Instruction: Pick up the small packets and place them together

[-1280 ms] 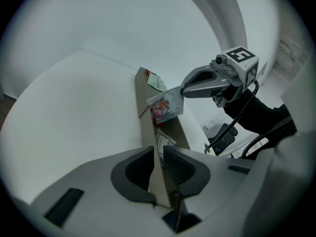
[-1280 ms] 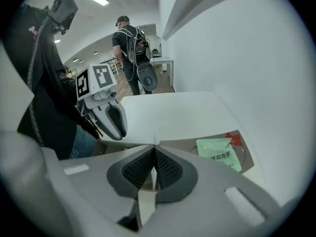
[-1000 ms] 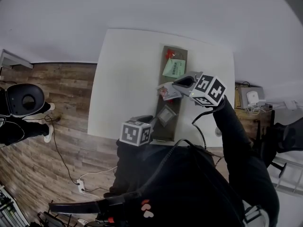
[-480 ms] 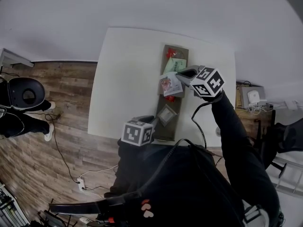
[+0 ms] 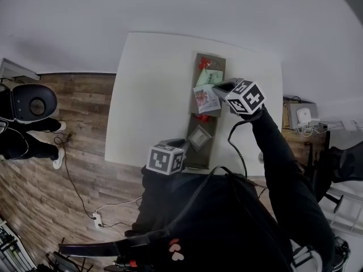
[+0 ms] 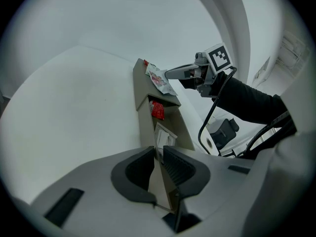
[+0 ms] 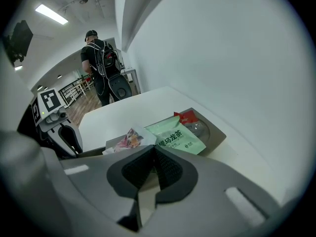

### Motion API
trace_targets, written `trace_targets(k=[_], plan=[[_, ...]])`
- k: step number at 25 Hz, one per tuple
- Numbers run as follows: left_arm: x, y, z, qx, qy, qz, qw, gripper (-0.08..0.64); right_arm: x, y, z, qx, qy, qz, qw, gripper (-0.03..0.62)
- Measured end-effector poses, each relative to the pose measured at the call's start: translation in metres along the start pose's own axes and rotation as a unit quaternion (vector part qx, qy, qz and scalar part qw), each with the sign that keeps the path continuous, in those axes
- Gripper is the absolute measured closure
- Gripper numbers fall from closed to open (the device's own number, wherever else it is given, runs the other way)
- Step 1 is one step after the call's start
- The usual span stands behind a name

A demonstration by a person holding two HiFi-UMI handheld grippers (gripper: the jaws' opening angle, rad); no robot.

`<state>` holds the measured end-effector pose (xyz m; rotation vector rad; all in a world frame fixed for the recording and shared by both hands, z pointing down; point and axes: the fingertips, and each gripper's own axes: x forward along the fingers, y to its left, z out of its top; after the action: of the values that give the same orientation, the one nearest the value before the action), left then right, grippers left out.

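While the gathering stands roughly half done, stock reads as follows. Left gripper (image 6: 158, 152), one: jaws drawn in on the near left wall of the tray (image 6: 142, 88), pinching it, apparently to steady it. Tray, one: long, brown, divided into compartments, lying near-to-far down the middle of the white table (image 5: 147, 95). Silvery packet (image 5: 199, 137), one: flat in the near compartment, apart from the others, not yet gathered. Red packets, two: one (image 5: 202, 118) in the middle of the tray, partly under the held packet, not yet gathered; one (image 5: 203, 63) at the far end, touching the green one. White packet with pink print (image 5: 206, 100), one: gripped by its right edge over the tray's middle, just near of the green packet, not set down. Green tea packet (image 5: 209, 77), one: in the far compartment, the likely collecting place. Right gripper (image 5: 218, 88), one: jaws pressed together on the white packet's edge. Packets total five: two seem placed, one in hand, two left.
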<state>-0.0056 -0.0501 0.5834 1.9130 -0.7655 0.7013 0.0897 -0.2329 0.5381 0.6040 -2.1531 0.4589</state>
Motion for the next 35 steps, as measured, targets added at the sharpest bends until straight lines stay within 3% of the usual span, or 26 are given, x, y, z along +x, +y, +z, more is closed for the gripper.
trace_targets(k=[17, 21, 31, 35], plan=[[0.004, 0.003, 0.001, -0.002, 0.004, 0.0, 1.0, 0.5, 0.009, -0.01, -0.01, 0.01, 0.018, -0.023, 1.0, 0.575], [0.003, 0.002, 0.0, -0.002, 0.004, 0.001, 1.0, 0.5, 0.008, -0.01, -0.01, 0.011, 0.017, -0.023, 1.0, 0.541], [0.003, 0.001, -0.002, -0.003, 0.004, 0.0, 1.0, 0.5, -0.003, -0.011, -0.004, 0.009, 0.003, -0.024, 1.0, 0.511], [0.003, 0.001, -0.003, -0.003, 0.005, 0.002, 1.0, 0.5, -0.023, -0.003, 0.012, -0.016, -0.022, -0.02, 0.999, 0.511]])
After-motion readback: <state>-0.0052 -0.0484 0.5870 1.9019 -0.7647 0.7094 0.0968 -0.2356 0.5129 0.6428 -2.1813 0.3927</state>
